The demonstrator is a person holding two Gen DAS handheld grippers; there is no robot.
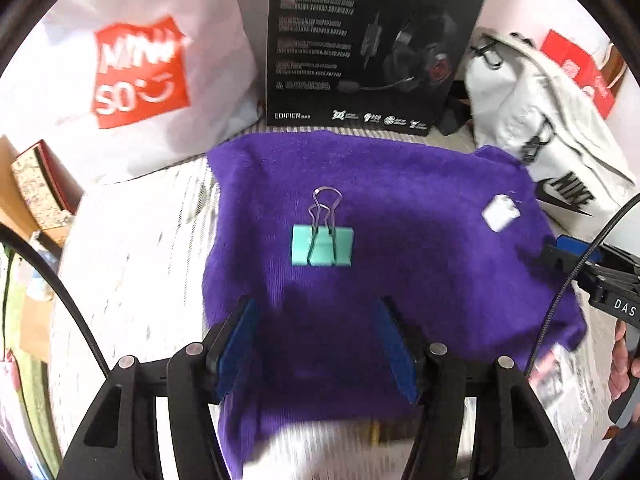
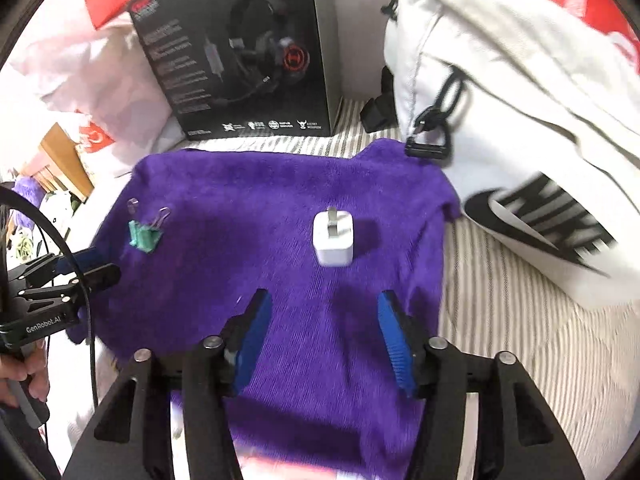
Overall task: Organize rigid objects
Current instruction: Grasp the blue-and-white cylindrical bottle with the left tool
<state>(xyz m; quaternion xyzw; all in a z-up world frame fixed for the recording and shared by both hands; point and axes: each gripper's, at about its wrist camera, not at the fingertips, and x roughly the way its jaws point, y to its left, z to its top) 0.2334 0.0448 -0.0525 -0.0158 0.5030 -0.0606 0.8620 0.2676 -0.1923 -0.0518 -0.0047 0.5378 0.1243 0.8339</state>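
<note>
Striped bedding (image 2: 500,320) carries a purple towel (image 1: 400,208), and clutter rings it: a white shopping bag (image 1: 132,80) at ten o'clock, a black headset box (image 1: 372,40) at twelve, a white Nike bag (image 2: 520,120) at two.

On the towel, seen from the left wrist, a green binder clip (image 1: 322,246) lies near the middle with its wire handles pointing to twelve o'clock. A white charger (image 2: 333,240) sits well apart from it, out at three o'clock from the clip, prongs up.

Left claw (image 1: 320,356) hangs over the near part of the towel, at six o'clock from the clip; its blue pads stand apart with only cloth showing between them, clear of the clip. Right claw (image 2: 324,344) hangs likewise at six o'clock from the charger, pads apart, nothing between them, not touching the charger.

Each claw shows at the edge of the other's view. A person's hand (image 2: 24,368) grips the left handle, and fingers (image 1: 624,360) show on the right one.
</note>
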